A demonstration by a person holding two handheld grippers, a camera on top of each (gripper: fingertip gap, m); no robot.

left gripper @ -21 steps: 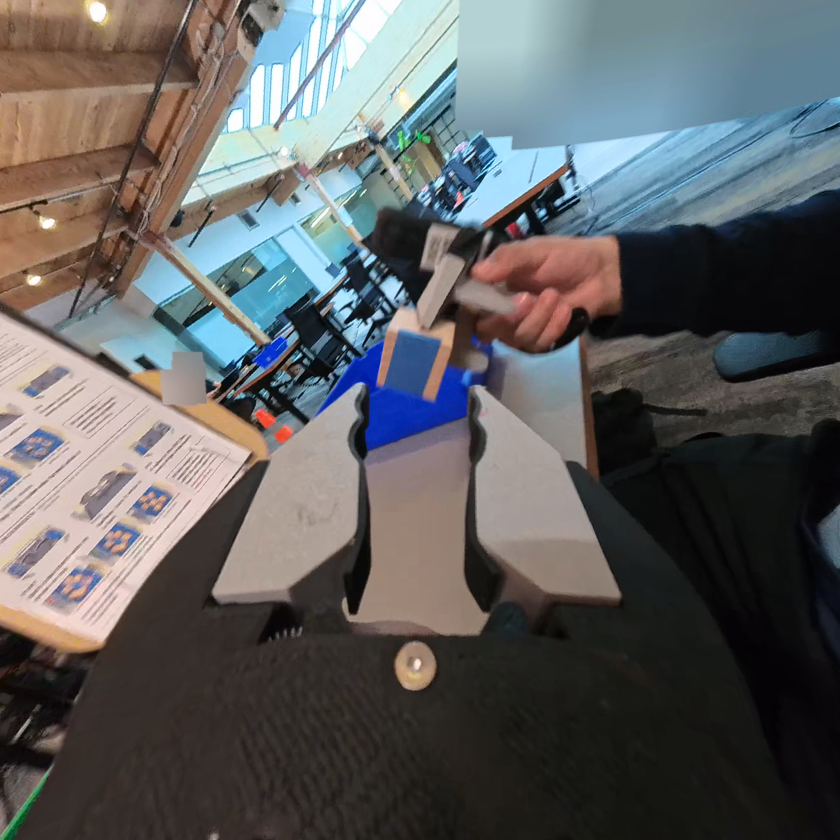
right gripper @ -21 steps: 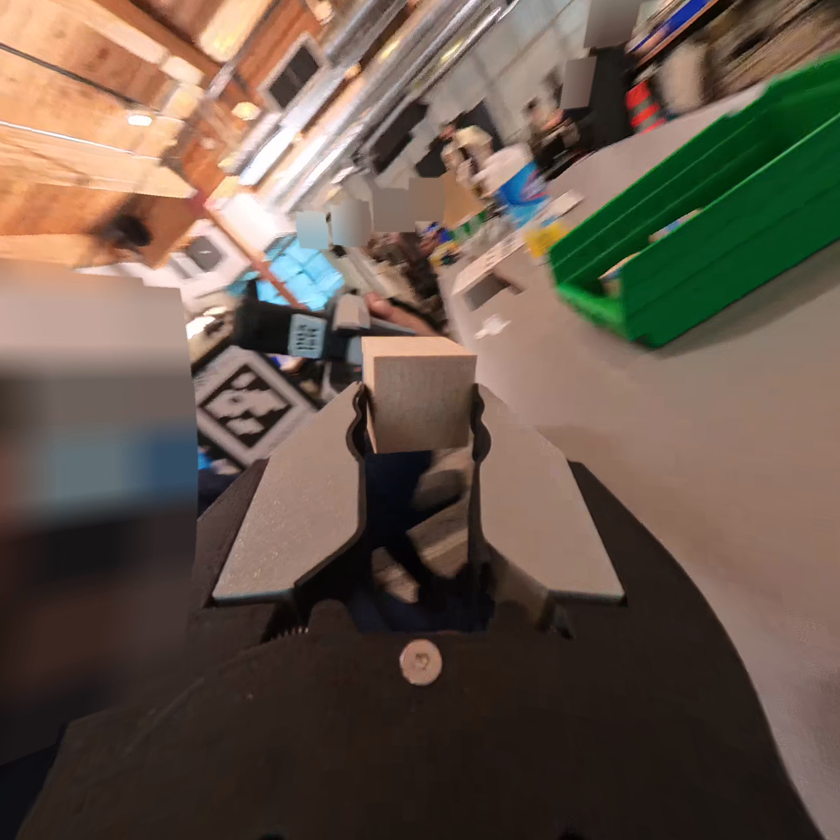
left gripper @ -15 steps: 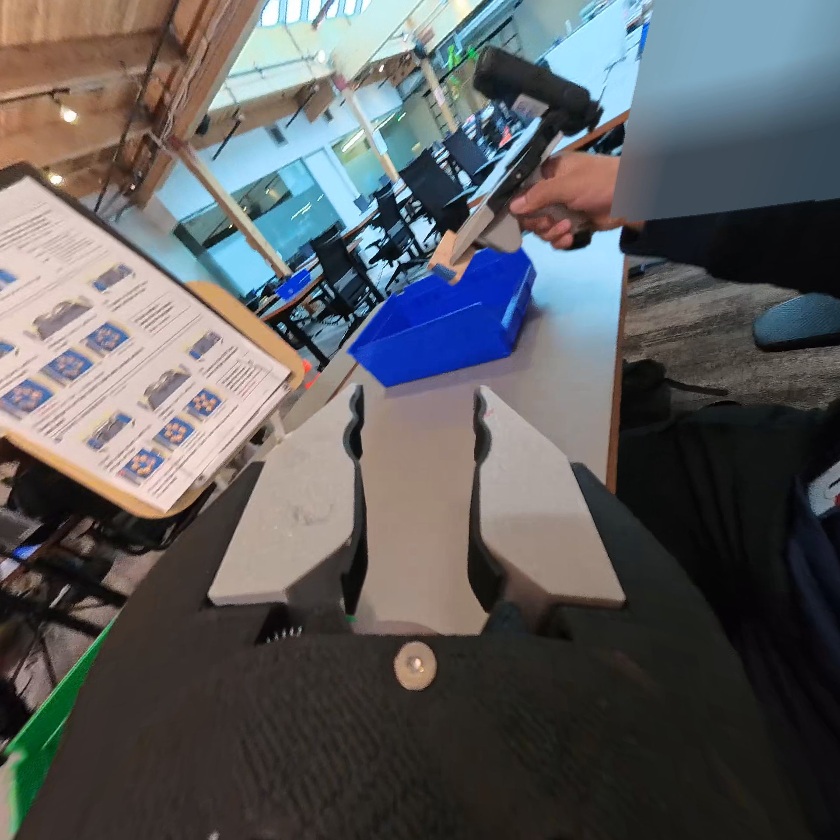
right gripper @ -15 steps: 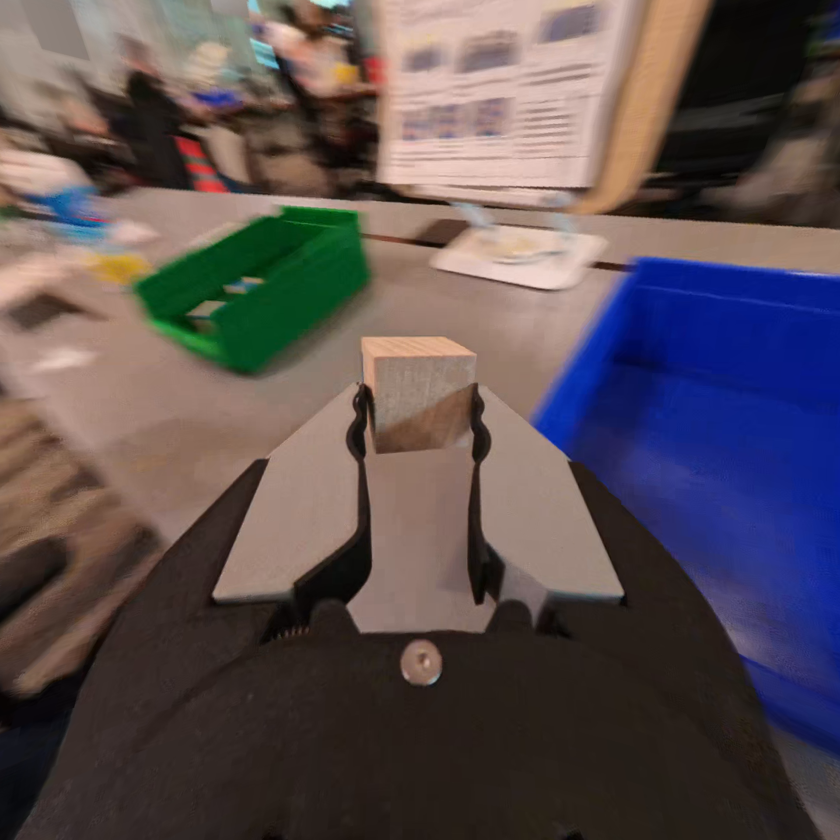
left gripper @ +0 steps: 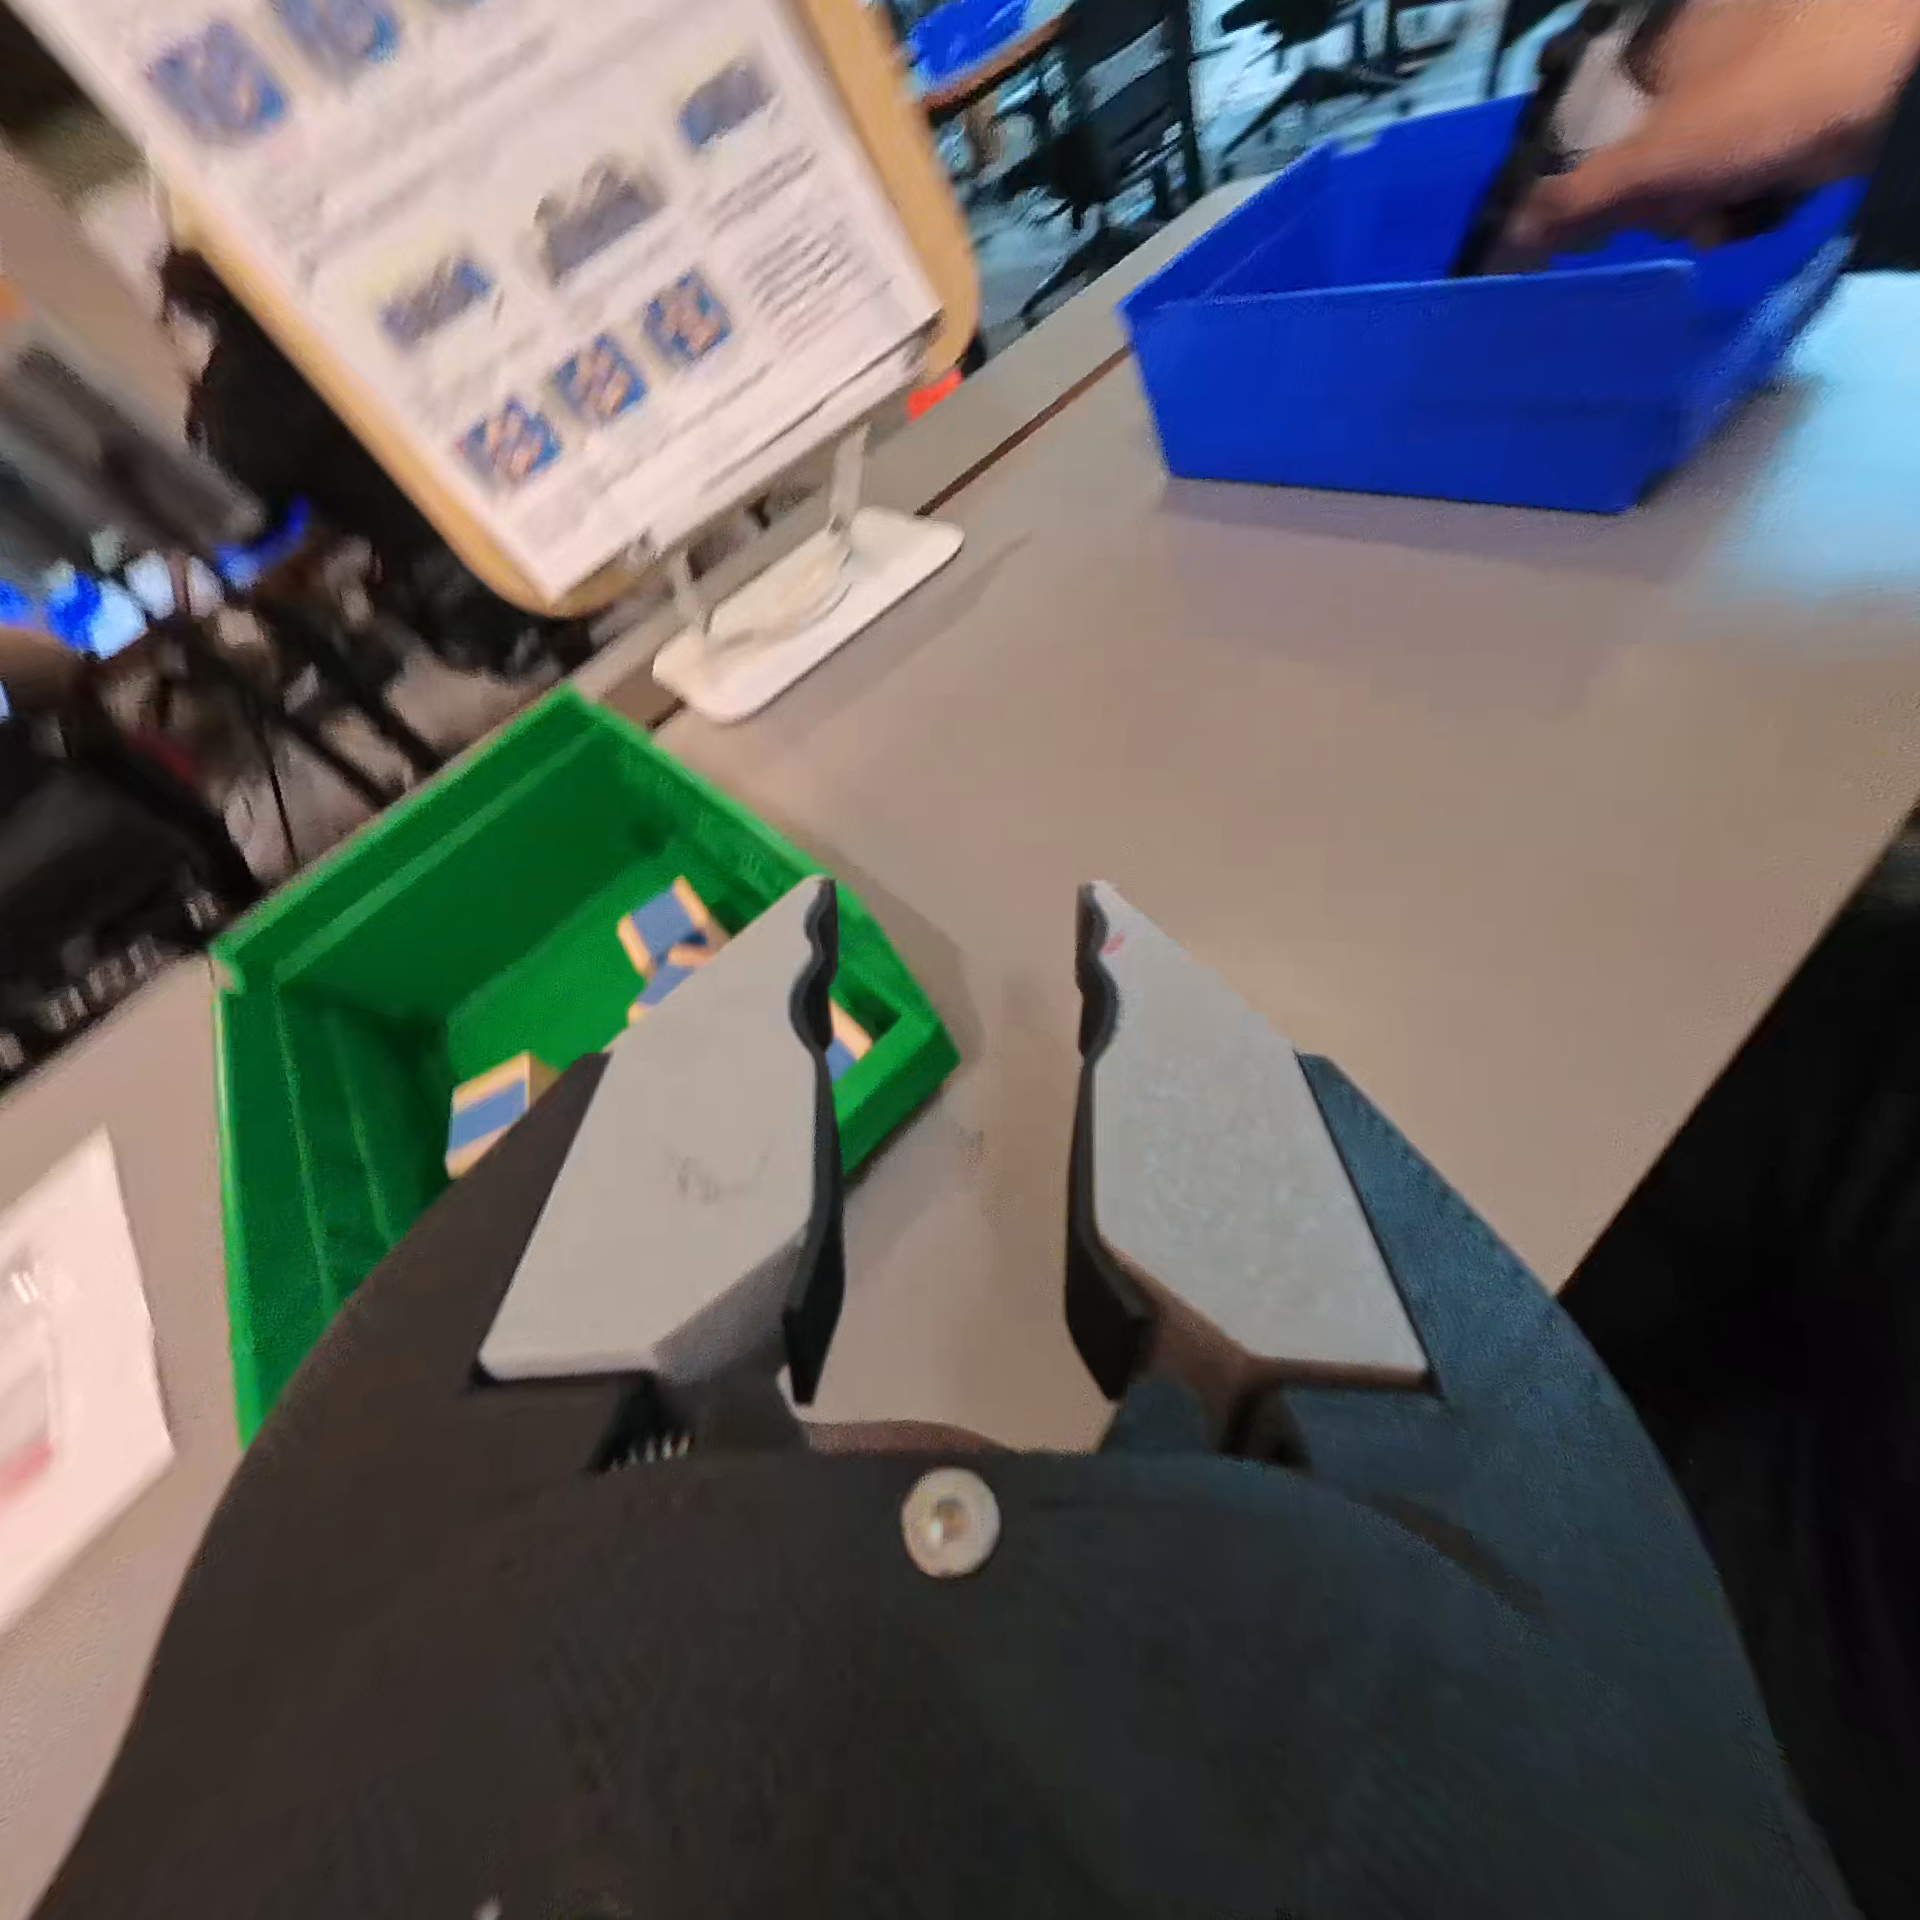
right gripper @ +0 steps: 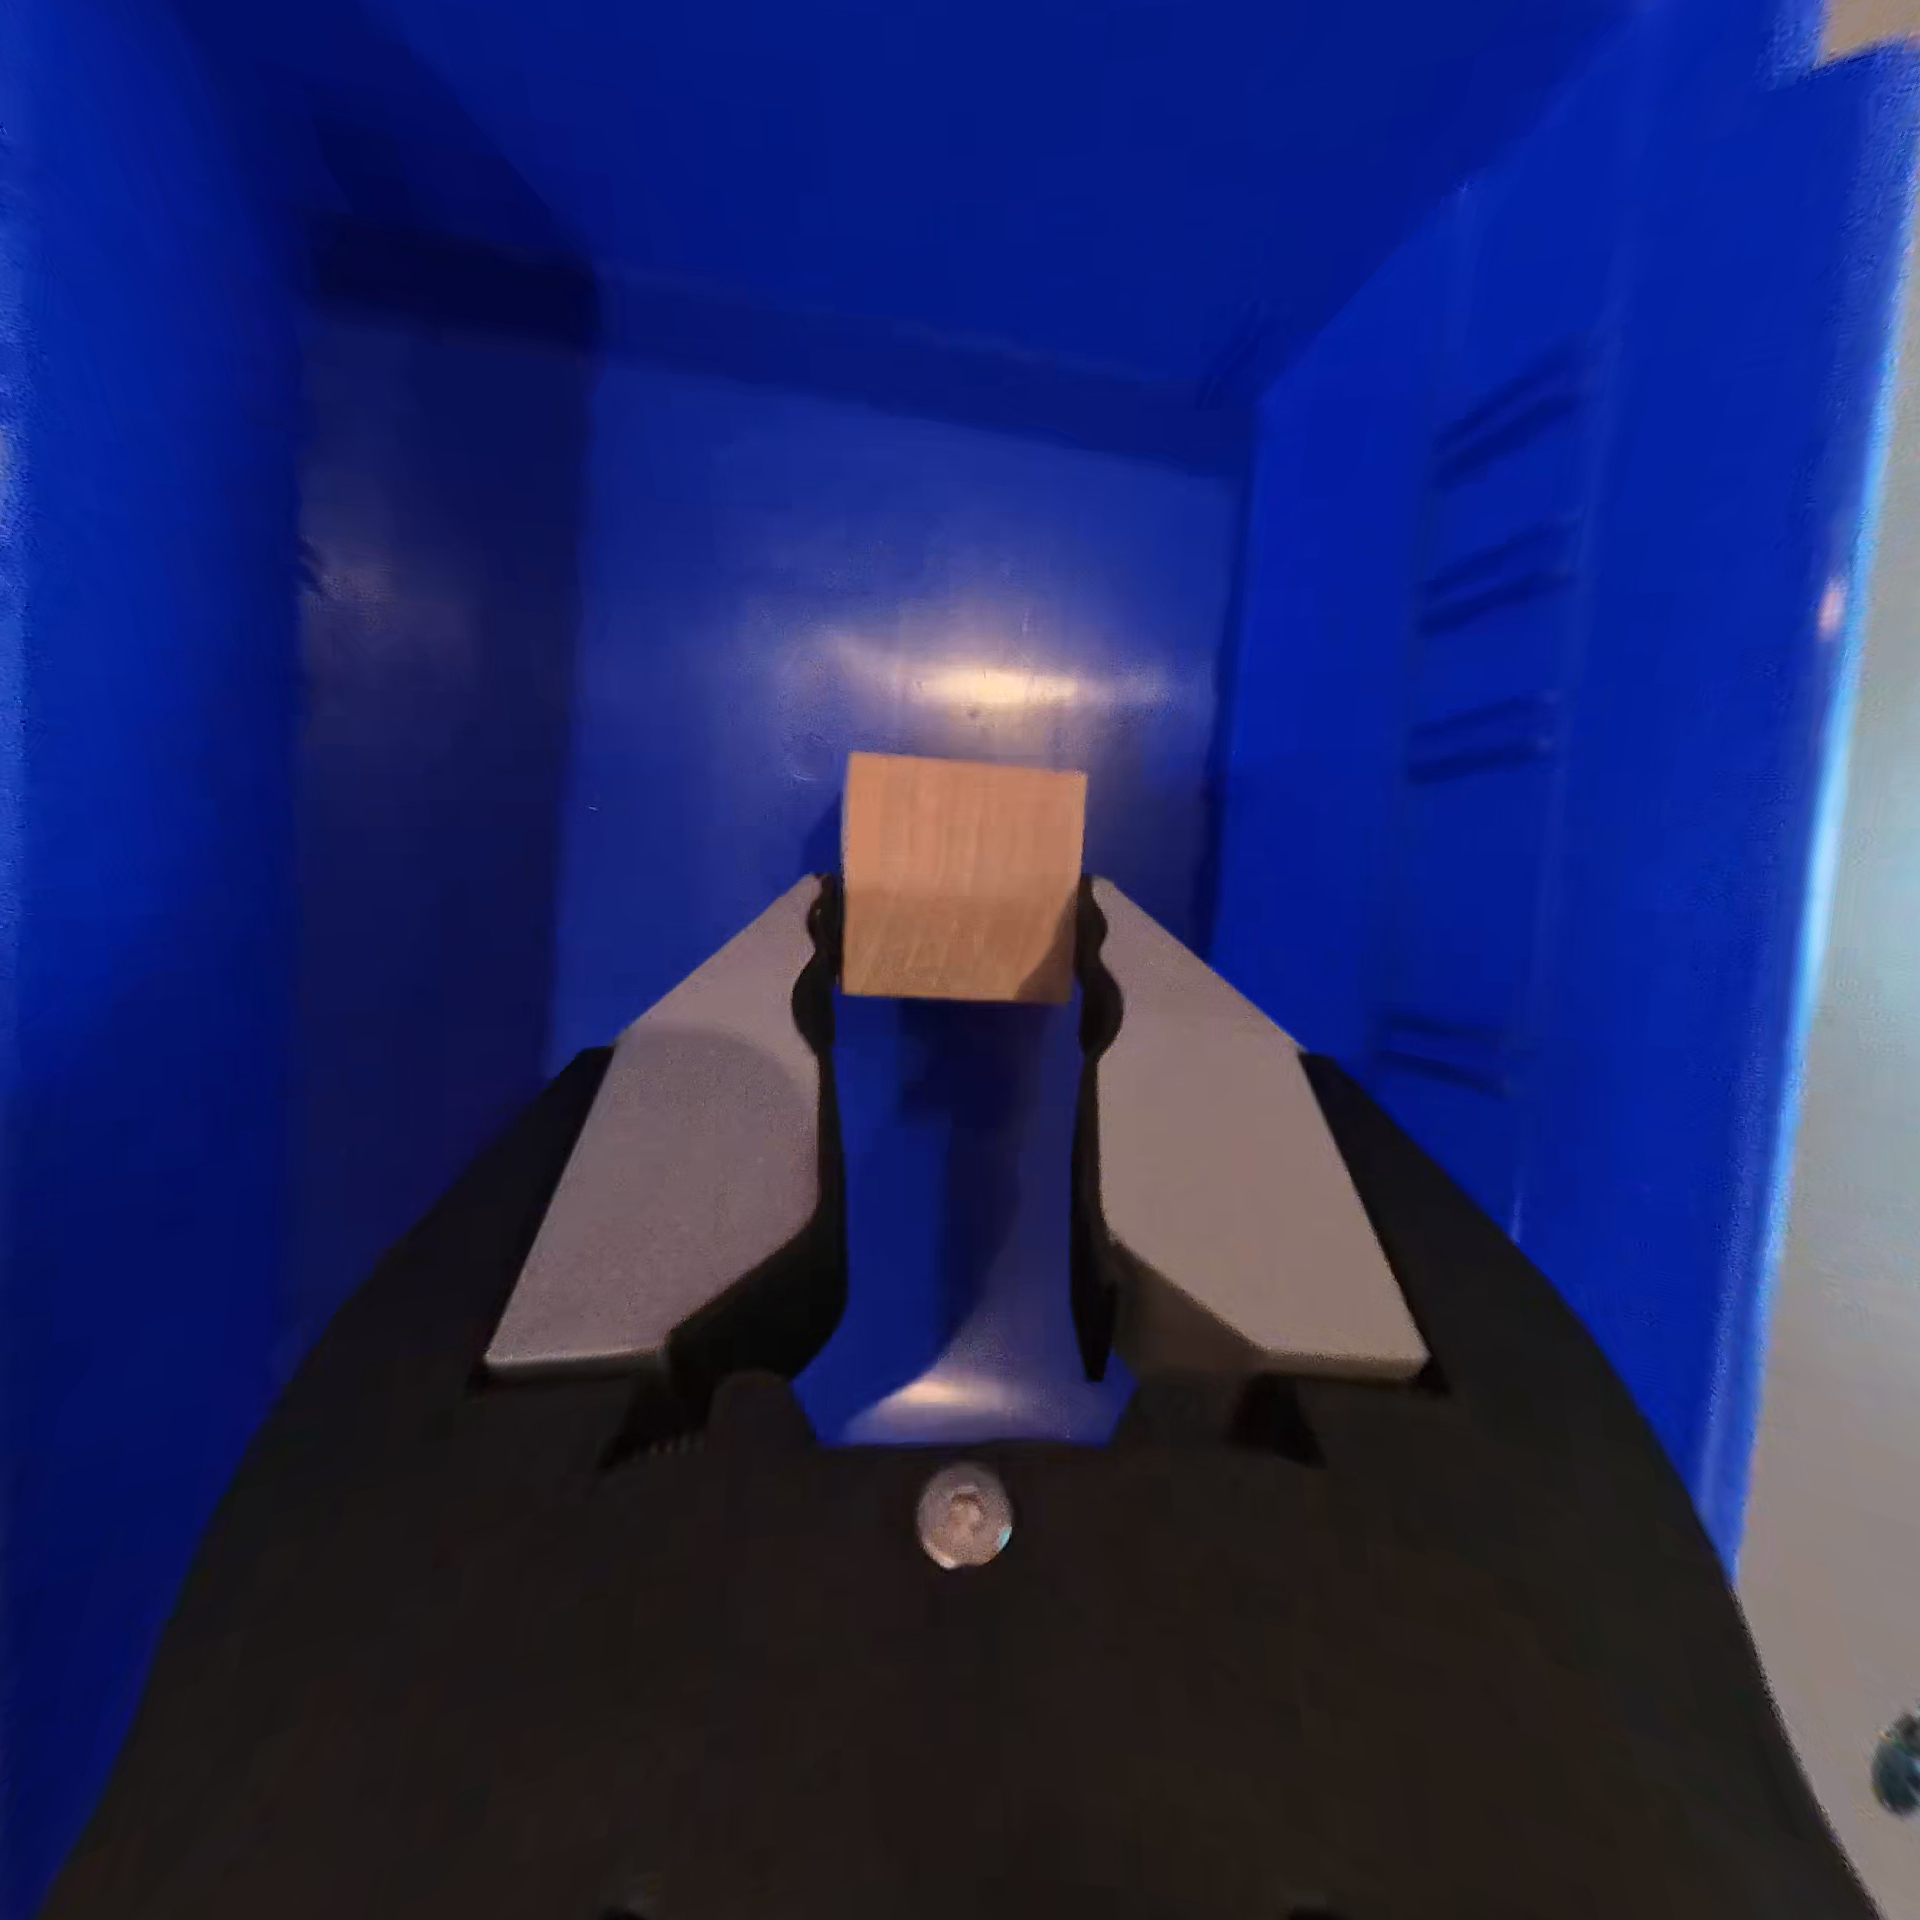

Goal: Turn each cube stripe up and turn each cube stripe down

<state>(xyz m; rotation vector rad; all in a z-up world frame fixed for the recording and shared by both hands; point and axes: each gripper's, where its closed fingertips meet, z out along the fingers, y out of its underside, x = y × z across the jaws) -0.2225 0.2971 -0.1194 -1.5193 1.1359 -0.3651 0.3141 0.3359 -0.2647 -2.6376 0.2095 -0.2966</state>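
My right gripper (right gripper: pixel 956 914) is shut on a wooden cube (right gripper: pixel 961 875) and holds it inside the blue bin (right gripper: pixel 416 623), pointing down at the bin floor. Only plain wood faces of that cube show; its stripe is hidden. My left gripper (left gripper: pixel 951 935) is open and empty above the grey table (left gripper: pixel 1351 779), beside the green bin (left gripper: pixel 343 1039). Several wooden cubes with blue stripes (left gripper: pixel 665 935) lie in the green bin, partly hidden behind my left finger. The blue bin (left gripper: pixel 1455 395) stands far right in the left wrist view, with a hand (left gripper: pixel 1704 135) reaching into it.
A clipboard with printed sheets (left gripper: pixel 582 260) stands on a white stand (left gripper: pixel 810 592) at the table's back. A white paper (left gripper: pixel 62 1382) lies at the left. The table's front edge (left gripper: pixel 1714 1039) runs along the right.
My right gripper has swung with the cube from above the table down into the blue bin. My left gripper has tilted down and left, toward the green bin, still open.
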